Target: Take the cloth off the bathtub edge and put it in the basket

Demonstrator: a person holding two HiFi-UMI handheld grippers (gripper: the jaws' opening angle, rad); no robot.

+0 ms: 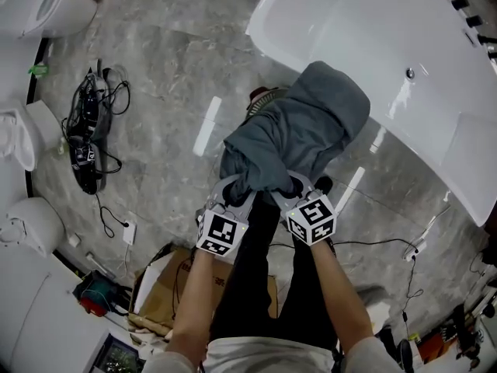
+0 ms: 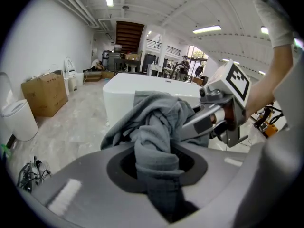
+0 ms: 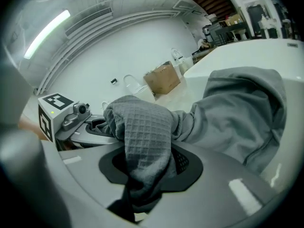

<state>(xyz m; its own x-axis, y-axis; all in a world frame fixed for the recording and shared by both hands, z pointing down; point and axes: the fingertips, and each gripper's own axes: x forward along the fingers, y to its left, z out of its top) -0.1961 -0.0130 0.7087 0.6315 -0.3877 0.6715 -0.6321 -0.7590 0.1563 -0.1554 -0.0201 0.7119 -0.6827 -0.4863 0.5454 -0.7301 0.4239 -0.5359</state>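
Observation:
A grey waffle-weave cloth [image 1: 299,127] hangs bunched between both grippers, above the floor beside the white bathtub [image 1: 388,45]. My left gripper [image 1: 230,194] is shut on one gathered end of the cloth [image 2: 154,151]. My right gripper [image 1: 299,186] is shut on the other end of the cloth [image 3: 142,141]. The two grippers stand close side by side, and each shows in the other's view: the right gripper [image 2: 223,106] and the left gripper [image 3: 71,120]. A dark ribbed basket rim [image 1: 262,99] peeks out from under the cloth's far left side; the rest of the basket is hidden.
Toilets [image 1: 46,10] line the left wall. A tangle of cables [image 1: 89,134] lies on the marble floor. A cardboard box [image 1: 167,290] sits by the person's left leg. More cables [image 1: 388,247] run at the right.

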